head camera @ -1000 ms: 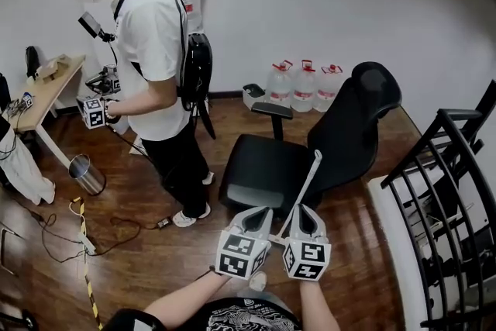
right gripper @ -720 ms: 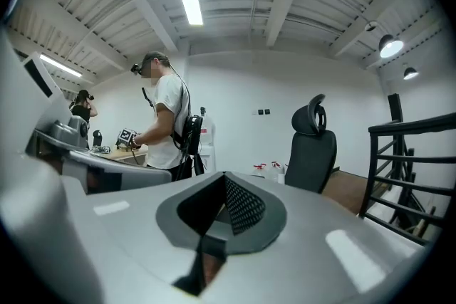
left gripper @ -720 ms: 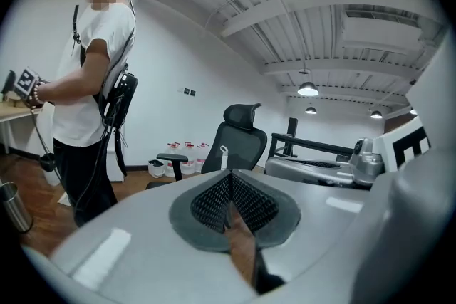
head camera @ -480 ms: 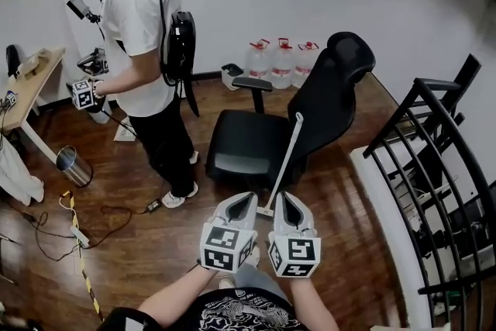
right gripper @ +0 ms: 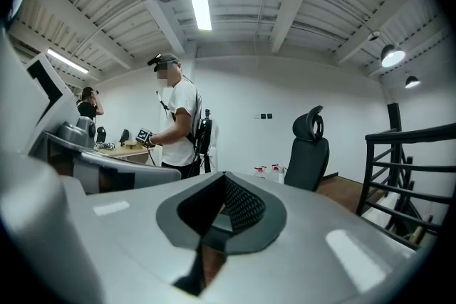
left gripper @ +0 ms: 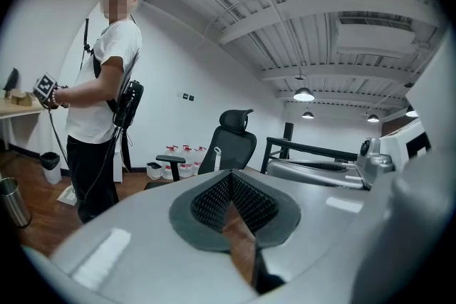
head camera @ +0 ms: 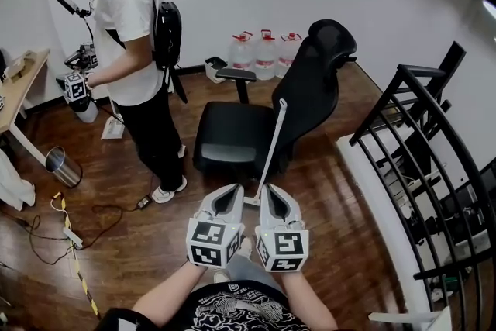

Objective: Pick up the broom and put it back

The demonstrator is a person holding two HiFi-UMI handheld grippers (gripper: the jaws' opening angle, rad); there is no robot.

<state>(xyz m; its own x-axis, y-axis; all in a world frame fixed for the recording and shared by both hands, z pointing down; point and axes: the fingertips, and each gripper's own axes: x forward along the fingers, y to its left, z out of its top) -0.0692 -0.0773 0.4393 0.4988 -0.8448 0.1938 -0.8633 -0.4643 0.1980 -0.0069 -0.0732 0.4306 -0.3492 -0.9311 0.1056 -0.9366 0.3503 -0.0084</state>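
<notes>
- The left gripper (head camera: 232, 191) and the right gripper (head camera: 270, 191) are held side by side, low and near, in the middle of the room. Both point toward the far side.
- The left gripper's jaws are closed, their ribbed pads meeting at the tip. Nothing is between them; only the wooden floor (head camera: 349, 244) shows through the gap behind the tip.
- The right gripper's jaws are also pressed fully together and hold nothing.
- The broom (head camera: 270, 147) has a thin white handle and stands tilted. Its top leans against the black office chair (head camera: 314, 85), and its foot rests on the floor just beyond the two gripper tips, in line with the gap between them. Neither gripper has hold of it.
- The chair stands past the grippers, its seat to the left and its tall back to the right.
- Three clear water jugs (head camera: 265, 52) with red caps stand against the far white wall, behind the chair.
- A person (head camera: 132, 35) in a white shirt, wearing a dark backpack, stands far left and holds another gripper with a marker cube (head camera: 75, 87).
- A shiny metal bin (head camera: 62, 167) sits on the floor at the left, nearer than that person. Cables (head camera: 77, 225) trail across the boards close by.
- A black railing (head camera: 418, 136) runs along the right side of the room.
- A wooden desk (head camera: 15, 89) stands at the far left edge.
</notes>
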